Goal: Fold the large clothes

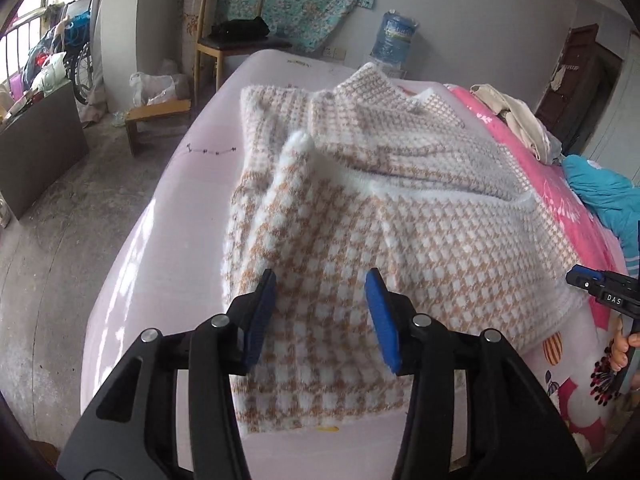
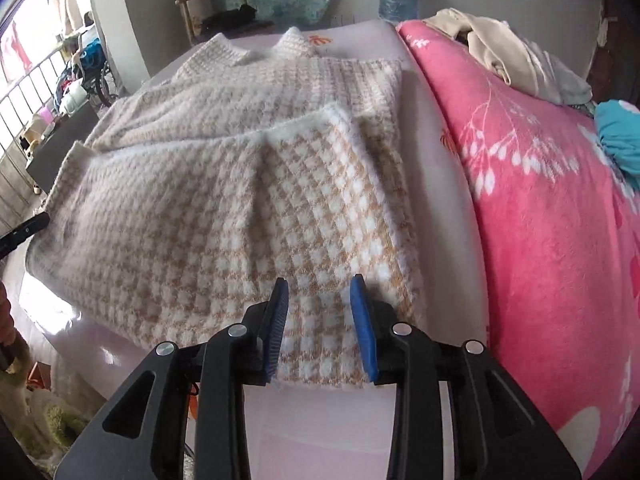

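Note:
A tan-and-white houndstooth sweater [image 1: 400, 208] lies on the pale pink bed [image 1: 168, 208], partly folded, with one sleeve laid across its body. My left gripper [image 1: 321, 276] hovers over the near hem. Its blue pads stand apart and the fabric lies flat beneath them without being pinched. In the right wrist view the same sweater [image 2: 224, 184] fills the middle. My right gripper [image 2: 319, 280] stands open above its near right corner with nothing pressed between the pads. The right gripper [image 1: 600, 286] also shows at the left wrist view's right edge, with a hand's fingers under it.
A pink floral blanket [image 2: 540, 208] covers the bed's right side, with beige clothes [image 2: 508, 52] and a teal garment [image 2: 620, 136] on it. Beyond the bed are a wooden chair [image 1: 228, 40] and a water jug [image 1: 396, 40]. A low stool [image 1: 156, 116] stands on the floor to the left.

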`<state>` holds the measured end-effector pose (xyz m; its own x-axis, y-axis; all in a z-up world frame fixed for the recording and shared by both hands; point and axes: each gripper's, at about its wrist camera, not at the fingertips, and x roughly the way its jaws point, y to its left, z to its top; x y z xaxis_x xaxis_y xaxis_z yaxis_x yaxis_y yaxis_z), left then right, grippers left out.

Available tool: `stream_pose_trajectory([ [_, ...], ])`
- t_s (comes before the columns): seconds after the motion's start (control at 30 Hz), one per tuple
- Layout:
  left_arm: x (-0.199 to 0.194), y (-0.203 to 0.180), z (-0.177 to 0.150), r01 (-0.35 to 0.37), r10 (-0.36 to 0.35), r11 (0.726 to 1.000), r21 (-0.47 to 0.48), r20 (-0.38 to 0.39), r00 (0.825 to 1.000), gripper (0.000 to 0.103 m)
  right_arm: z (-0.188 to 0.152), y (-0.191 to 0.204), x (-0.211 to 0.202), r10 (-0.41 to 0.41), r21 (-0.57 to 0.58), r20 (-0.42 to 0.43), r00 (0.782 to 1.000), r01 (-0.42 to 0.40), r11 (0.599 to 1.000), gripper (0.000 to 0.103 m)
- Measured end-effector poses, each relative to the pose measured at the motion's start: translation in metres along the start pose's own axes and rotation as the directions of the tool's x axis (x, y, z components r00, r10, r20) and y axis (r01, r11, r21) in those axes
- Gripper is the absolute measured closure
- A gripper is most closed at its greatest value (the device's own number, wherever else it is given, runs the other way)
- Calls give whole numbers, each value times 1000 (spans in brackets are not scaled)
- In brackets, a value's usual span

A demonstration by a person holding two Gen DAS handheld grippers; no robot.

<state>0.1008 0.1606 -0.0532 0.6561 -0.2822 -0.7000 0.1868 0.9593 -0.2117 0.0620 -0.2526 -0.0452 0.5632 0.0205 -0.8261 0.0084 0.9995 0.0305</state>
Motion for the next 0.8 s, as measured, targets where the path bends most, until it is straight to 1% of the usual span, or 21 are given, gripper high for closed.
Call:
stream_pose_trajectory([
  [0.03,1,-3,5,-7,7,1000,12,12,1000,54,5,3,-2,0,-7,20,1000,0,1000,66],
  [0.07,5,-4,11,-11,11,1000,18,12,1000,53,10,3,-2,3,-11,42,999,-2,1000,64],
  [0.13,18,-7,22,-3,3,1000,22,3,1000,53,23,5,2,9,-14,60,998,-8,1000,64],
  [0.17,27,-8,27,-8,8,1000,21,-8,1000,53,28,6,6,16,-12,69,997,-15,1000,64],
  [0.2,39,-7,31,-31,31,999,13,-36,999,53,32,7,11,27,-8,74,997,-26,1000,61],
  [0.23,52,-5,34,-65,65,998,-2,-78,995,53,36,5,19,32,7,64,997,-32,999,56],
  [0.27,60,-2,36,-74,72,997,-21,-104,992,54,39,2,30,22,32,41,999,-23,999,54],
  [0.3,60,-3,37,-79,76,997,-27,-90,993,53,40,-4,43,14,61,0,1000,-14,998,54],
  [0.33,61,-4,39,-88,85,996,-23,-105,991,52,40,-9,53,35,84,-21,999,-33,996,54],
  [0.37,62,-6,39,-100,97,995,-16,-113,989,52,41,-10,52,45,91,-6,999,-45,995,54],
  [0.47,57,-12,41,-130,129,991,-6,-121,984,52,45,-4,47,37,79,-23,999,-36,996,53],
  [0.5,54,-16,42,-147,147,989,7,-116,982,52,47,-2,42,49,82,-18,999,-47,996,50],
  [0.57,47,-29,46,-159,163,986,40,-91,982,43,55,5,32,103,76,10,995,-104,992,47],
  [0.6,45,-37,48,-159,163,986,58,-82,983,41,59,12,27,131,63,30,991,-133,989,43],
  [0.63,45,-45,50,-155,161,985,76,-79,984,37,64,19,23,153,43,44,987,-155,987,39],
  [0.67,48,-54,53,-146,153,985,91,-82,985,33,68,29,22,172,16,54,984,-174,985,37],
  [0.73,58,-70,54,-128,140,985,115,-99,985,30,75,45,27,215,-22,53,975,-214,977,37],
  [0.8,77,-86,51,-146,168,978,151,-144,975,28,79,58,44,230,-36,19,973,-229,973,37],
])
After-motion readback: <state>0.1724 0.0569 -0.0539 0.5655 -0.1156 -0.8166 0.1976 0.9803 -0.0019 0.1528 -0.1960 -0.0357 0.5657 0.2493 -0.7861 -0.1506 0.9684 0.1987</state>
